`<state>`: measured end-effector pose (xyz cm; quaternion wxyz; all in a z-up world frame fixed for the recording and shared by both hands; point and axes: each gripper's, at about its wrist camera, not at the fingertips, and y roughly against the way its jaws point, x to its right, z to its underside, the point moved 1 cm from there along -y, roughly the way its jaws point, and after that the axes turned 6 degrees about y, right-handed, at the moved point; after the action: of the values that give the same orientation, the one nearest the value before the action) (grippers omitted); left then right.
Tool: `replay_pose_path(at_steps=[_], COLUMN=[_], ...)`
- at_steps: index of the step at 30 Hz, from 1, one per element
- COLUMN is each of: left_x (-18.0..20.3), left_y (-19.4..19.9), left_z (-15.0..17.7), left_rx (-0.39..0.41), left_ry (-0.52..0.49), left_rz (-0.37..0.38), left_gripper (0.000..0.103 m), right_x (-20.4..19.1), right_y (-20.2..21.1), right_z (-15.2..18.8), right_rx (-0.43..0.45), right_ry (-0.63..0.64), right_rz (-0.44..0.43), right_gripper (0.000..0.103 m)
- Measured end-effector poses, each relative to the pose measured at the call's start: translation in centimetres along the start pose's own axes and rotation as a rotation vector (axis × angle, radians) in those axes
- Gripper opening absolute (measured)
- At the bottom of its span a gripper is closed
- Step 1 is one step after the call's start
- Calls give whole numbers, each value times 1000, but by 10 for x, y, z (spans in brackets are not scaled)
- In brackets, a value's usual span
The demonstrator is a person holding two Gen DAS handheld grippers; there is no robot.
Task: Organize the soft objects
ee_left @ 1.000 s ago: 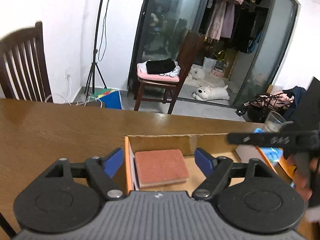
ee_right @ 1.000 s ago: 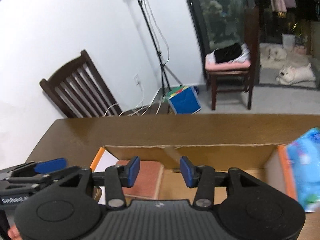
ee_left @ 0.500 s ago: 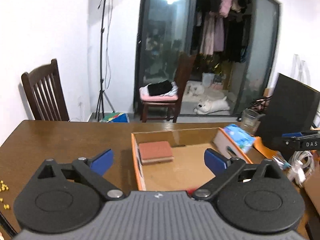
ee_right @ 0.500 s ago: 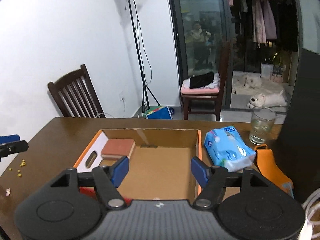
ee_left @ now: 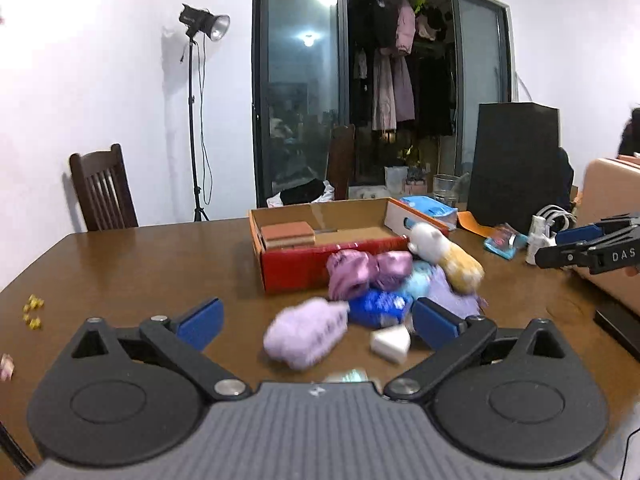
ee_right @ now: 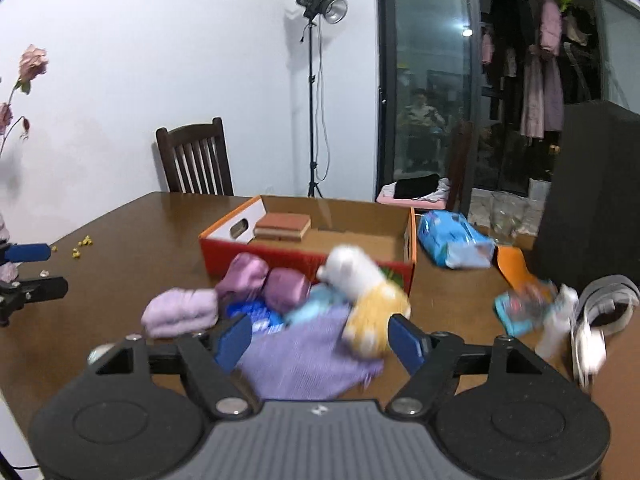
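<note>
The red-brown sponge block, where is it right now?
In both views the sponge block lies inside the cardboard box, in its far left corner, beyond the pile of soft items.

Brown wooden table (ee_left: 120, 264), dark wooden chair (ee_right: 195, 160) by white wall, studio light on stand (ee_right: 318, 4), drinking glass (ee_left: 445, 189), tall black box (ee_left: 512, 164)

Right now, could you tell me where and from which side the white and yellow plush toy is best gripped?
Probably across its yellow body, coming from above. The plush toy lies tilted on top of the pile, its white head against the red box, so the yellow end nearest the open right gripper is exposed and soft enough to pinch, though blur hides detail.
</note>
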<state>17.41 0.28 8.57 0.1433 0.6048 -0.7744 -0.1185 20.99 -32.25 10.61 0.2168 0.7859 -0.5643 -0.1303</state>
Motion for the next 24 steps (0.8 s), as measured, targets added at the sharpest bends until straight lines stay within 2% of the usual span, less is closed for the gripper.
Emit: replay_pose_path(at_steps=[2,5,9,12,15,17,20,21,22,24], left_x=[3,12,18,20,12,3,-19,-29,-38,-57], left_y=[19,31,22,20,17,9,-10,-20,-31,-62], left_z=[24,60,72,75,78,74,56,49,43,31], left_rx=[29,26,-23,-6,-15,-20,-3,-9,-23,-101], left_ry=[2,-23,-19,-27,33,69,192,243,288,356], left_rz=[-6,-47,-48,-65,-54,-36,-10,-2,-1,-2], left_gripper=[103,103,103,103,103,103,103,102,94,62], right_x=[-15,-36,-46,-51,-53,-53,-53,-53,-53,-54], right_y=[19,43,55,50,45,39,23,16,8,-12], right_z=[24,60,96,104,105,105,93,86,76,53], right_rx=[36,81,81,62,67,73,80,82,87,96], right_ry=[-3,-20,-107,-106,-106,-120,-106,-92,-70,-18], right_rz=[-8,-8,4,-16,8,-10,-56,-73,-97,-151], right_gripper=[75,75,75,75,75,75,74,70,67,54])
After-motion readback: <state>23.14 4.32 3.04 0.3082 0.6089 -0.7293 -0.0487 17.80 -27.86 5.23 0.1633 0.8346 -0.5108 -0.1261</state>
